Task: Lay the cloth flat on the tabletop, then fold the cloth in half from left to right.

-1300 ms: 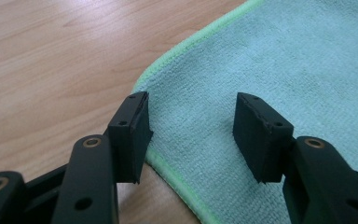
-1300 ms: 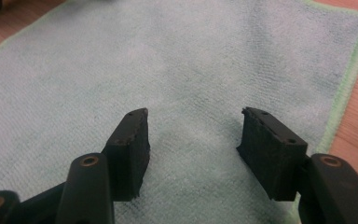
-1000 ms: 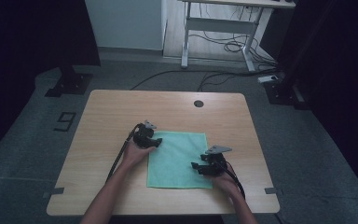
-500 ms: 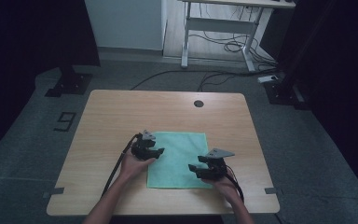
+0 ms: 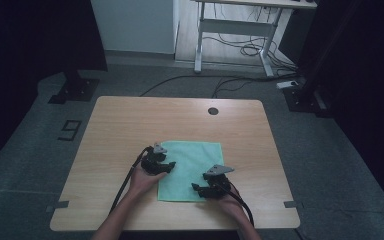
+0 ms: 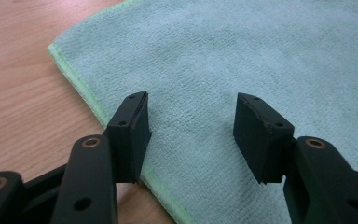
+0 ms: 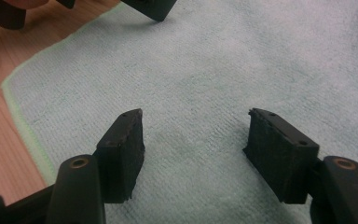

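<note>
Cloth: a light green cloth point(image 5: 192, 167) lay flat on the wooden bench point(image 5: 120, 125), near the person's edge and a little right of the middle, with a brighter green hem showing along its border.
Left gripper: the left gripper point(image 5: 166, 167) sat at the cloth's left edge, roughly halfway along it; in the left gripper view its jaws stood apart with nothing between them, the left one just over the hem and the right one over the pile.
Right gripper: the right gripper point(image 5: 196, 188) was low over the near part of the cloth, toward its right side. Its jaws had just been opening a little and stood wide with only flat cloth beneath them, gripping nothing.
Contact: whether either gripper's pads actually touched the fabric could not be told.
Step in hand: likely taking hold of the cloth to fold or lift it, judged from both grippers standing open over it.
Doing it well: the jaws would need to straddle an edge or corner, not the flat middle, so that one pad slid beneath the hem before closing.
Risk: closing on the flat weave would probably pinch up a ridge and skew the cloth.
Balance: matching grips on both sides should keep it square.
</note>
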